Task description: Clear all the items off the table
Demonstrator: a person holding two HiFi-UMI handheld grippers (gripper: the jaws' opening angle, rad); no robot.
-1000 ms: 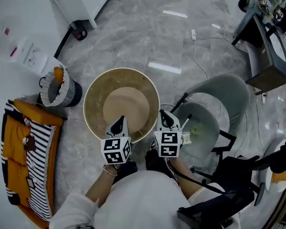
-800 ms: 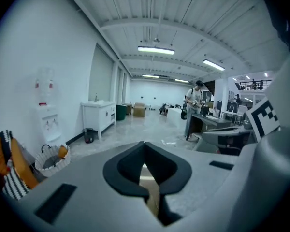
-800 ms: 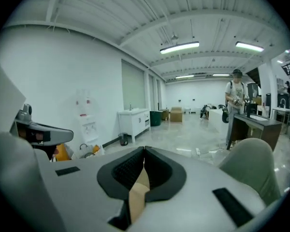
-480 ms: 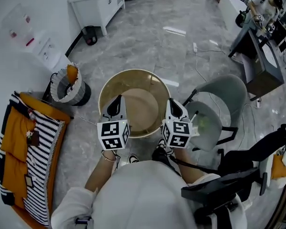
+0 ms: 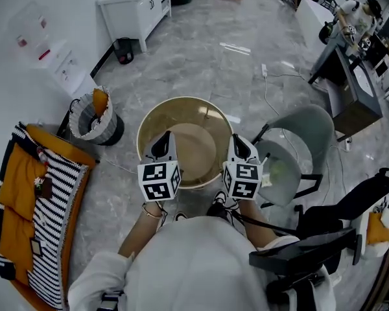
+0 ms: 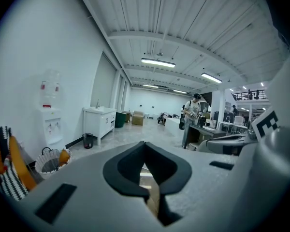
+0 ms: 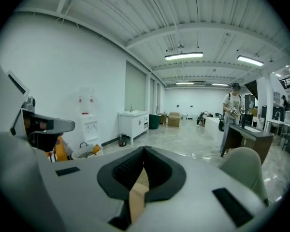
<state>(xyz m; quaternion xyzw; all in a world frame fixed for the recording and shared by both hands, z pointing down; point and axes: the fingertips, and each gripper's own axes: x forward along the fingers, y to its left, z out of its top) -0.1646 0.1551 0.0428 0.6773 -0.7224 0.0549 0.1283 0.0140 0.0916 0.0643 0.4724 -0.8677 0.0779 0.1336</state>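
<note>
Left gripper (image 5: 161, 140) and right gripper (image 5: 239, 143) hover side by side over the round table's (image 5: 181, 107) near edge, both claws pressed together. Basket (image 5: 91, 118) sits left, grey chair (image 5: 306, 133) right.

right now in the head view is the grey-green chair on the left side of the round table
No, the grey-green chair stands at the right side of the round table in the head view.

The person wears a white long-sleeved top (image 5: 188, 264). Just ahead of the top, a thin bracelet (image 5: 150, 214) circles the left wrist. The left gripper (image 5: 161, 142) and right gripper (image 5: 238, 145), ahead of the top, are white with black jaw pads. Each carries a cube (image 5: 159, 181) with black-and-white square markers.
</note>
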